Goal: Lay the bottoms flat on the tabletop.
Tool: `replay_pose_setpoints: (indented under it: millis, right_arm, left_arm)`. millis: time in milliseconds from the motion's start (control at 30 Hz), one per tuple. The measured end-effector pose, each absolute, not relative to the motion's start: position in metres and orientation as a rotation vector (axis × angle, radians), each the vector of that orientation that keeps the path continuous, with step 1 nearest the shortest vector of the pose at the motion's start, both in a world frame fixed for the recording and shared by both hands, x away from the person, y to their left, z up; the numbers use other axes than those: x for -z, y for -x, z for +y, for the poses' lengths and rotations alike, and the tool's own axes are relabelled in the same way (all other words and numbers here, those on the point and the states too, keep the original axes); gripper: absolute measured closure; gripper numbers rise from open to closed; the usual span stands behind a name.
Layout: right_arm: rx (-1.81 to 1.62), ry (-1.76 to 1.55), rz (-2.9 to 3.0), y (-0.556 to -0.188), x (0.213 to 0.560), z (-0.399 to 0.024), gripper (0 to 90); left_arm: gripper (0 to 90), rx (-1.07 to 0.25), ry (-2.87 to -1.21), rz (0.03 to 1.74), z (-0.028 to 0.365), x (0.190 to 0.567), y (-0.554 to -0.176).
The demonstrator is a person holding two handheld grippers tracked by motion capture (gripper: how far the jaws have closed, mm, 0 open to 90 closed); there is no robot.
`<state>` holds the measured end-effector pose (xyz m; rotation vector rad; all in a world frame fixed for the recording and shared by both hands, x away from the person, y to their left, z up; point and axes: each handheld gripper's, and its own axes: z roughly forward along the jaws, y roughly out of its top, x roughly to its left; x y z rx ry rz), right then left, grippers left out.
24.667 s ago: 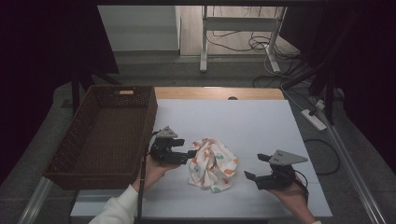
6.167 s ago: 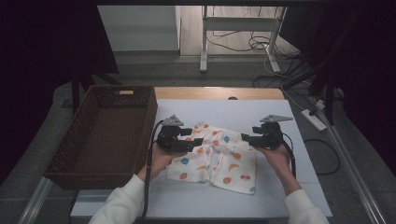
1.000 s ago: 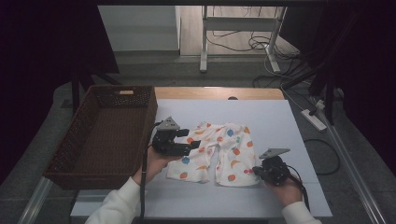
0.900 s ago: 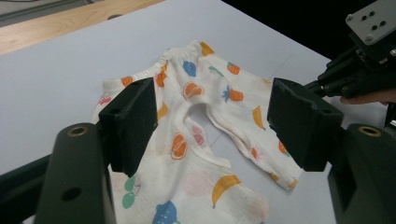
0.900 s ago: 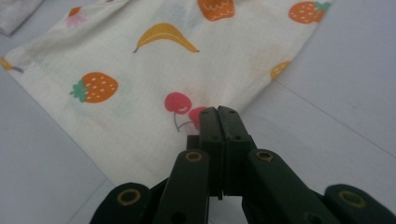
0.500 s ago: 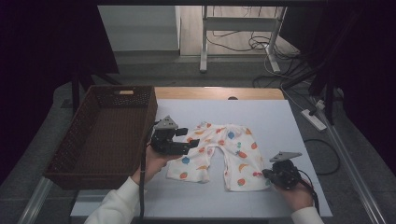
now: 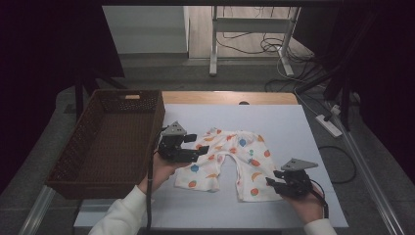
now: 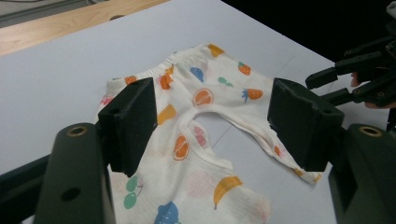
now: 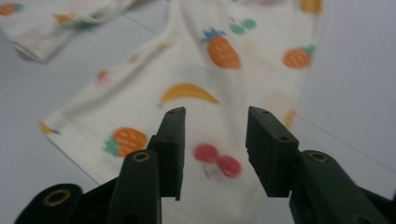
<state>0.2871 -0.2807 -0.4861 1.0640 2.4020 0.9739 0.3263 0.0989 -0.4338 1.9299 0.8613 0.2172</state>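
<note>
A small pair of cream trousers [image 7: 235,156] with a fruit print lies spread flat on the white table [image 7: 293,127], waistband far, both legs toward me. My left gripper [image 7: 195,145] rests at the waistband's left end, its jaws standing wide open over the cloth [image 8: 196,121] without pressing on it. My right gripper [image 7: 272,177] sits at the hem of the right leg. Its jaws have just been opening; in the right gripper view [image 9: 215,121] they stand apart, with the leg [image 9: 210,70] lying on the table under and ahead of them, not pinched.
A long brown wicker basket [image 7: 107,137] stands along the table's left side, close to my left hand. A wooden strip [image 7: 230,97] runs along the table's far edge. A power strip [image 7: 329,125] and cables lie on the floor to the right.
The right gripper drew the right trouser leg out toward the near right, so the legs now lie apart and flat, then opened its jaws off the cloth. The left gripper has stayed put.
</note>
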Motion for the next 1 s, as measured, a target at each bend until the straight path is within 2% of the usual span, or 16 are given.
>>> replay_pose_setpoints:
  millis: [300, 667, 1000]
  right_arm:
    - [-1.127, -0.891, 2.447, -0.279, 0.484, -0.243, 48.5]
    - [-1.168, -0.735, 2.568, -0.28, 0.498, -0.186, 46.5]
    - [-1.162, -0.669, 2.614, -0.283, 0.508, -0.156, 45.7]
  left_arm:
    - [32.1, -0.213, -1.928, 0.87, 0.1, 0.435, -0.328]
    - [31.6, -0.21, -1.928, 0.874, 0.101, 0.435, -0.329]
    - [31.6, -0.206, -1.929, 0.873, 0.1, 0.436, -0.329]
